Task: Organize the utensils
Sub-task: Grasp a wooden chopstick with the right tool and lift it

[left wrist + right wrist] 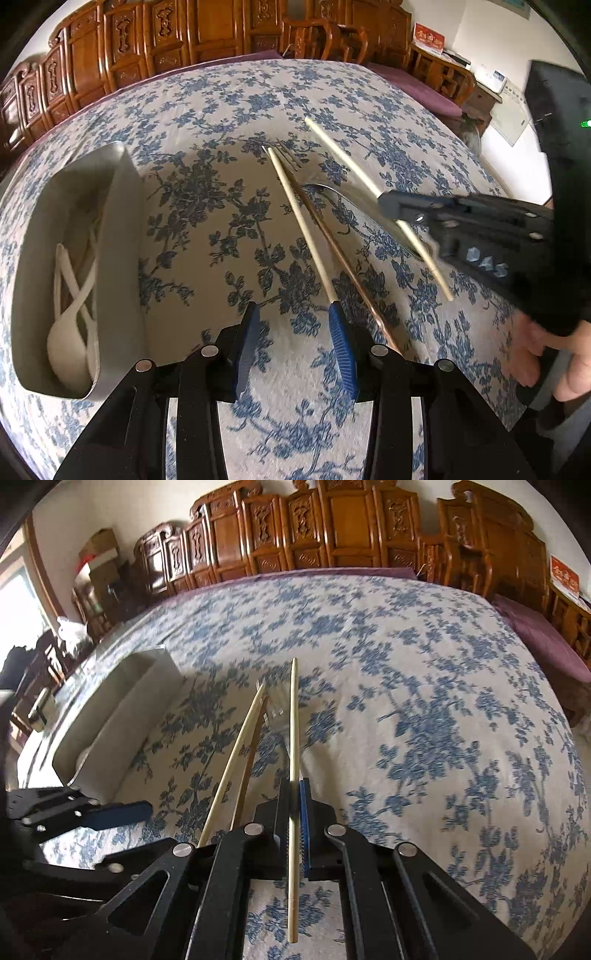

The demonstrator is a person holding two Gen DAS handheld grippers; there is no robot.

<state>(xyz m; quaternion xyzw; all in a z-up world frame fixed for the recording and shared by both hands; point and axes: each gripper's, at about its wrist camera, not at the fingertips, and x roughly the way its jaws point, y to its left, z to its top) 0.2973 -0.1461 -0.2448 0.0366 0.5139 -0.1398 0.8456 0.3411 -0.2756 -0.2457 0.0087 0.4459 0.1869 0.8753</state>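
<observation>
Right claw (295, 805) pinching chopstick (293, 716), left claw (295, 325) spread, tray (122, 221) leftward.

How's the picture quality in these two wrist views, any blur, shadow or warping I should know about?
Left wrist view: the black right gripper and the hand behind it are motion-blurred, and a soft shadow darkens the blue floral tablecloth beside the grey tray. Right wrist view: bright window glare at the left edge. Both views: fisheye bulges the table, with dark corners.
</observation>
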